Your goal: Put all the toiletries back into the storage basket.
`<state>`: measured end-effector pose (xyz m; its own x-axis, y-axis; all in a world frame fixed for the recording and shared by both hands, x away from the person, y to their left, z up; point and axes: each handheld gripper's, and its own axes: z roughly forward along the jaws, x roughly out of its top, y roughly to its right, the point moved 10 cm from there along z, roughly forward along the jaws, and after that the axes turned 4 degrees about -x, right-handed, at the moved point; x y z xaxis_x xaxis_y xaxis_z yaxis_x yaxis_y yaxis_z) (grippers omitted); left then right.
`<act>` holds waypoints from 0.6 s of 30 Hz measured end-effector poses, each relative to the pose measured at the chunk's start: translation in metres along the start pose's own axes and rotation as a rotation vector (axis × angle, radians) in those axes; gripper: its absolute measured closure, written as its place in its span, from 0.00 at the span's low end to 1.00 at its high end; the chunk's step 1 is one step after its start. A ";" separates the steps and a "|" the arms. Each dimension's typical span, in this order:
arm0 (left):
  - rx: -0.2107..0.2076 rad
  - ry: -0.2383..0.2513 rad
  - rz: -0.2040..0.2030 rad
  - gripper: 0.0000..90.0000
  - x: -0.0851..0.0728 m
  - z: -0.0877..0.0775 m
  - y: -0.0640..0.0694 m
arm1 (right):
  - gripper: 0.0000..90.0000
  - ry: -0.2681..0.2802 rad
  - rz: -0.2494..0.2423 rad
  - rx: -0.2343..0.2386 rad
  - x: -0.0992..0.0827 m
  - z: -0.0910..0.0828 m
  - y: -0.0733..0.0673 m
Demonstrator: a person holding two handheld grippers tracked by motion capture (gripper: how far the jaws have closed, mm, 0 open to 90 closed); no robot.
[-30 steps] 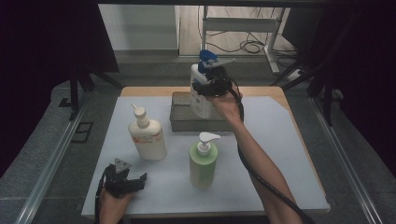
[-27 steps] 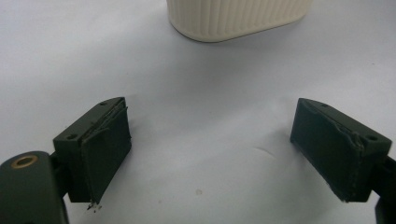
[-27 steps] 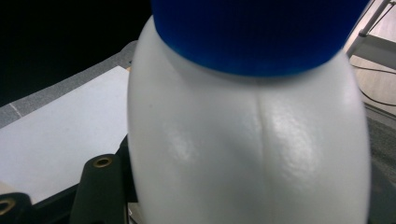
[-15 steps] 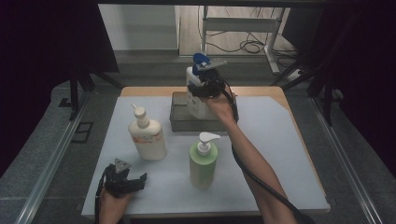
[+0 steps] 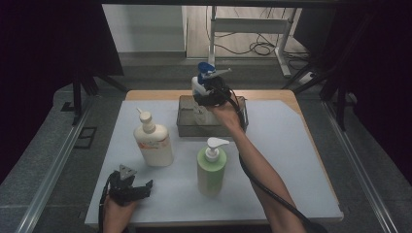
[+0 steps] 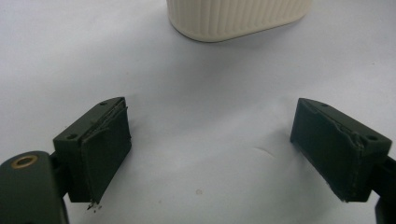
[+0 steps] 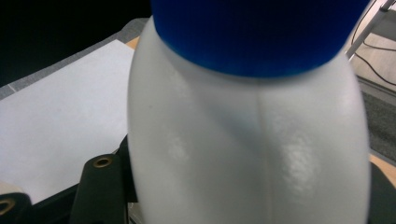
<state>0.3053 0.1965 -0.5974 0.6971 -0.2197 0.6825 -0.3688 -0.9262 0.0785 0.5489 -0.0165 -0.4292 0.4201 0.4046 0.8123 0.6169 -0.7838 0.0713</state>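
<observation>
White plastic with a blue cap fills the space between the right gripper's [image 5: 210, 95] jaws: they are clamped on the body of a white bottle [image 7: 247, 149], which in the right gripper view bulges out past both black jaws. In the high view this bottle [image 5: 199, 87] sits upright in the grip, its blue top and pale nozzle above the person's hand, and its lower part is down inside the grey tray [image 5: 187, 127] at the far middle of the table. The tray stands on a white mat [image 5: 291, 160] that covers most of the wooden tabletop.

Nearer the person, a green pump bottle [image 5: 212, 167] stands upright on the mat, just beside the right forearm. To its left a cream pump bottle [image 5: 153, 143] stands with its nozzle pointing away.

At the near left edge of the mat rests the left gripper [image 5: 127, 187]. Its jaws stand wide apart with nothing between them, just bare mat, and the ribbed base of the cream bottle [image 6: 238, 18] lies ahead of them.
</observation>
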 end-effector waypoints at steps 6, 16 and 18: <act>0.000 -0.001 -0.001 0.13 0.000 0.000 0.000 | 0.43 -0.013 -0.006 0.005 -0.005 0.004 -0.002; 0.000 0.000 0.000 0.13 0.000 0.000 0.000 | 0.43 -0.038 -0.006 0.006 -0.015 0.009 -0.003; 0.000 0.000 0.000 0.13 0.000 0.000 0.000 | 0.43 -0.043 0.001 0.006 -0.018 0.011 -0.003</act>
<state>0.3053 0.1965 -0.5974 0.6969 -0.2194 0.6828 -0.3686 -0.9262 0.0786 0.5473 -0.0160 -0.4503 0.4484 0.4239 0.7869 0.6206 -0.7813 0.0672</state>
